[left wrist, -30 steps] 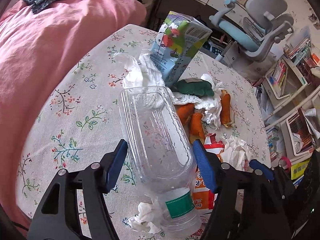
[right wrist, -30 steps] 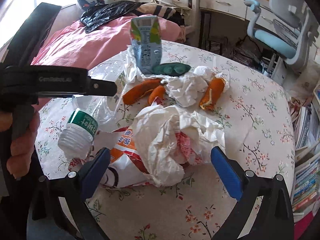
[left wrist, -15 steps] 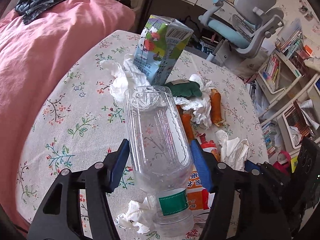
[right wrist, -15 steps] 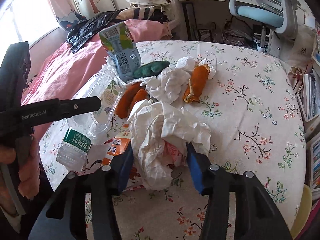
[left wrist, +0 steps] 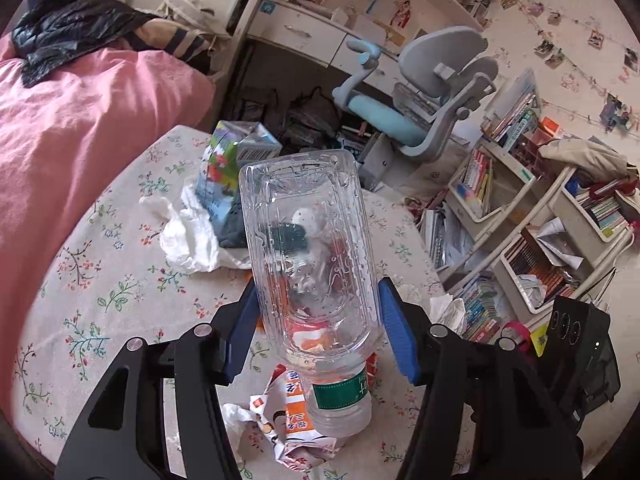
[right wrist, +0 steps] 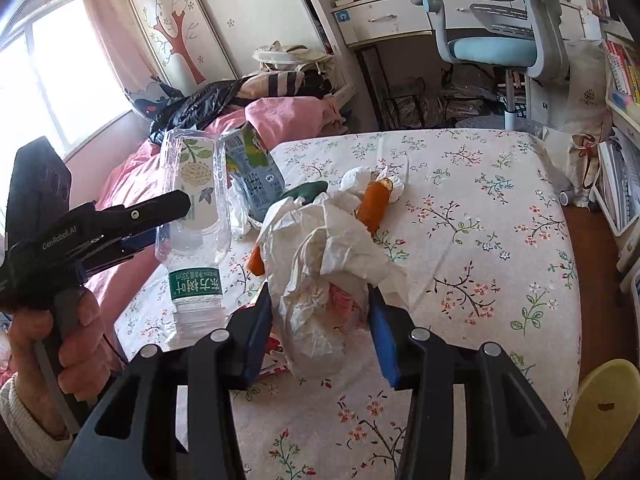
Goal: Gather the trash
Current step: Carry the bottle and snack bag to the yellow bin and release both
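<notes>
My left gripper (left wrist: 318,330) is shut on a clear plastic bottle (left wrist: 308,248) with a green label, held neck down above the floral table (left wrist: 100,280). It also shows in the right wrist view (right wrist: 196,216). My right gripper (right wrist: 320,332) is shut on a wad of crumpled white paper (right wrist: 320,272), lifted just off the table. A blue-green milk carton (right wrist: 252,172), an orange peel piece (right wrist: 372,204), a dark green wrapper (right wrist: 308,192) and an orange-white snack wrapper (left wrist: 288,416) lie on the table.
A pink bed (left wrist: 80,120) lies left of the table. A grey-blue desk chair (left wrist: 420,100) and bookshelves (left wrist: 540,208) stand beyond it. A yellow stool (right wrist: 600,408) sits at the table's right front corner. More white tissue (left wrist: 188,232) lies by the carton.
The left gripper lifted the bottle up off the table and tilted it upright, neck down. The right gripper closed on the paper wad and raised it.
</notes>
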Demonstrator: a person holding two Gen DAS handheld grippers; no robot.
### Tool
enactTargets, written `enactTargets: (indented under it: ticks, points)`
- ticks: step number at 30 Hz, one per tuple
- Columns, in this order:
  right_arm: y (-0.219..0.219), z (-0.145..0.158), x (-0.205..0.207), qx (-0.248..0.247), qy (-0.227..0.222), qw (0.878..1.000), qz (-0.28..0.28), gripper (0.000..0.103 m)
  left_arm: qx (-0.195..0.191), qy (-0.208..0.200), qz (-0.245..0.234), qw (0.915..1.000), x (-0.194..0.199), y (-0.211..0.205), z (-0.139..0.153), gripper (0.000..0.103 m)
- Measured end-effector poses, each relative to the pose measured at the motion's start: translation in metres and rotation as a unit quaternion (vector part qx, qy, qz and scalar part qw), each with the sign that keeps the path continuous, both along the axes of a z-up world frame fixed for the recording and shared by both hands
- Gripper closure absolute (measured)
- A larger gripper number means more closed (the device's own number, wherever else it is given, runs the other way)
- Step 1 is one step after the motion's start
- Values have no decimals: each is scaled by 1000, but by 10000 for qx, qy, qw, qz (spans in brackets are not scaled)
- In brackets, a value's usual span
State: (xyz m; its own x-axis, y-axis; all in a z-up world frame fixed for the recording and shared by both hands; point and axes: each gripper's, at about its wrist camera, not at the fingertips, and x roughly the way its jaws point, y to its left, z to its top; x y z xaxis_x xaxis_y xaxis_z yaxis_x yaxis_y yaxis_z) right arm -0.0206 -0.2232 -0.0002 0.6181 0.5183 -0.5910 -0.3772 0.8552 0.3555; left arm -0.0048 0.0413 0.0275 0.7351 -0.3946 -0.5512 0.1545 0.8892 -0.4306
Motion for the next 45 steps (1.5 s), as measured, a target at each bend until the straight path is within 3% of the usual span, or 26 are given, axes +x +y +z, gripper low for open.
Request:
enactTargets:
  ticks: [3, 10, 18, 21, 29, 34, 38, 42, 45]
  points:
    - [-9, 7, -8, 47, -164, 9998, -31, 58, -83, -255, -161, 9995, -7, -10, 9, 47]
    - [-39, 12, -24, 516, -280, 9983, 20, 58, 50, -235, -632, 9977, -14, -56, 7, 47]
    - [-100, 4, -43, 371, -100, 9956, -859, 57, 225, -200, -1213, 9922, -28, -118, -1, 47]
    - [-123, 2, -52, 108, -68, 9912, -1319, 56, 311, -195, -1460, 9886, -31, -149, -3, 47]
    - [-195, -24, -71, -255, 358, 9651, -2580, 54, 416, -128, -2114, 9764, -42, -247, -8, 47]
    - [-224, -43, -78, -503, 740, 9472, -3078, 50, 499, 115, -2463, 9679, -50, -316, -30, 47]
    - [-242, -60, -78, -863, 1085, 9254, -3527, 36, 605, 404, -2681, 9606, -46, -365, -50, 47]
    - [-263, -60, -88, -761, 1131, 9070, -3984, 29, 755, 528, -2901, 9526, -40, -401, -63, 46]
    - [-271, -54, -95, -637, 978, 9002, -4195, 26, 821, 531, -2955, 9503, -38, -412, -65, 46]
